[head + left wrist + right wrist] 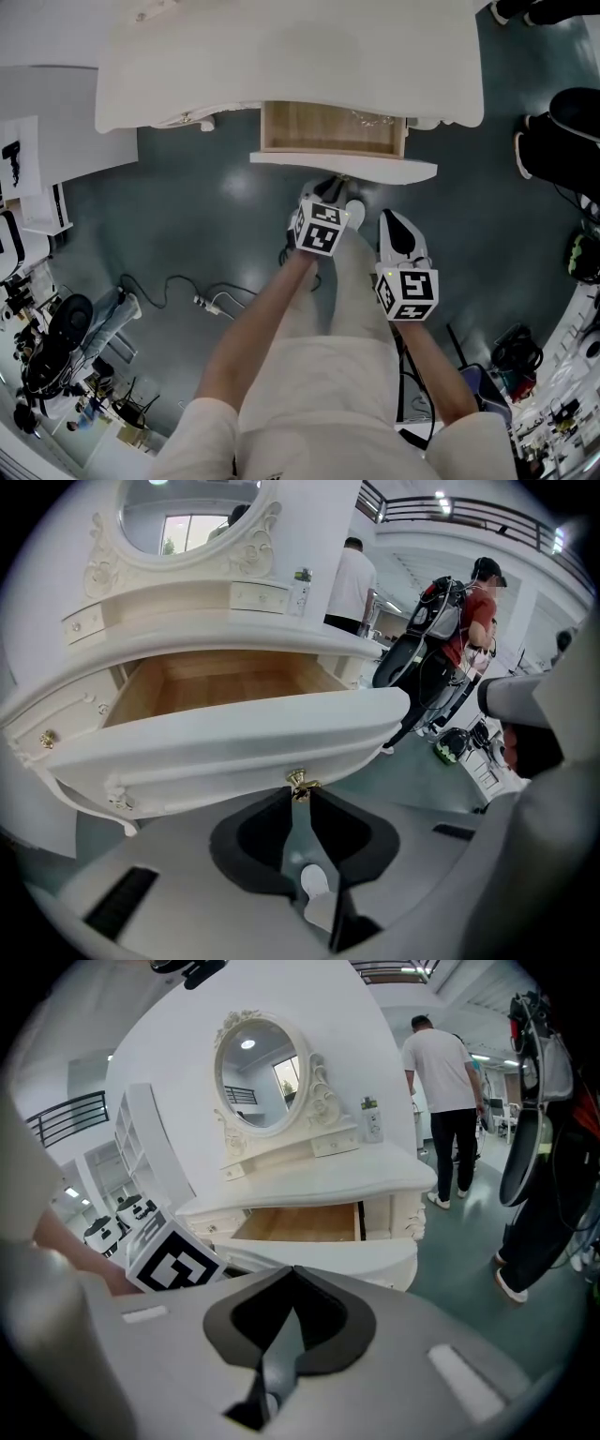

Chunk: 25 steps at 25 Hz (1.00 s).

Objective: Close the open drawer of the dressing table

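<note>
The white dressing table [281, 66] stands ahead with its middle drawer [333, 128] pulled out, its wooden inside bare. The curved white drawer front [234, 738] carries a small brass knob [299, 782]. My left gripper [301, 792] is shut with its tips pinched on that knob; in the head view it [330, 192] sits right under the drawer front [343, 168]. My right gripper [394, 223] hangs shut and holds nothing, back from the drawer and to the right. From the right gripper view [292, 1274] the open drawer [300, 1224] and the oval mirror [260, 1072] show beyond.
A cable and a power strip [208, 302] lie on the grey-green floor at the left. Shoes and gear [562, 141] crowd the right side. A person in a white shirt [445, 1091] stands beside the table, and another person [478, 611] is near a motorbike [422, 658].
</note>
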Each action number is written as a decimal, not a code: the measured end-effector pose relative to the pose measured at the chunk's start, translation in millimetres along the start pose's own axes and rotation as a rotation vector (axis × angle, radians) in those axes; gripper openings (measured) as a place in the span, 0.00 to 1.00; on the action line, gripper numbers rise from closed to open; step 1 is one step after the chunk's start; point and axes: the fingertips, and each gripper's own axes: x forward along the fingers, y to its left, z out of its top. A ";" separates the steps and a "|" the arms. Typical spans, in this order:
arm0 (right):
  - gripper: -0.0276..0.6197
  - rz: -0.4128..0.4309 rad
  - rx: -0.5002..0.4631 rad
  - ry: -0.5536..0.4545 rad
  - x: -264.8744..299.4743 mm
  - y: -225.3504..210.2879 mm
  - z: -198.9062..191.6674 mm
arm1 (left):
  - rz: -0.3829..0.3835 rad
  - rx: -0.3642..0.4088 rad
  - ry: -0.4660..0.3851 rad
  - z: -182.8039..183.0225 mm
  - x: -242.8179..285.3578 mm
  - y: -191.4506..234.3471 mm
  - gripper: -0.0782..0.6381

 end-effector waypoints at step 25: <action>0.05 0.002 -0.012 0.001 4.9 -19.1 7.4 | 0.023 -0.044 -0.029 28.3 15.2 2.7 0.18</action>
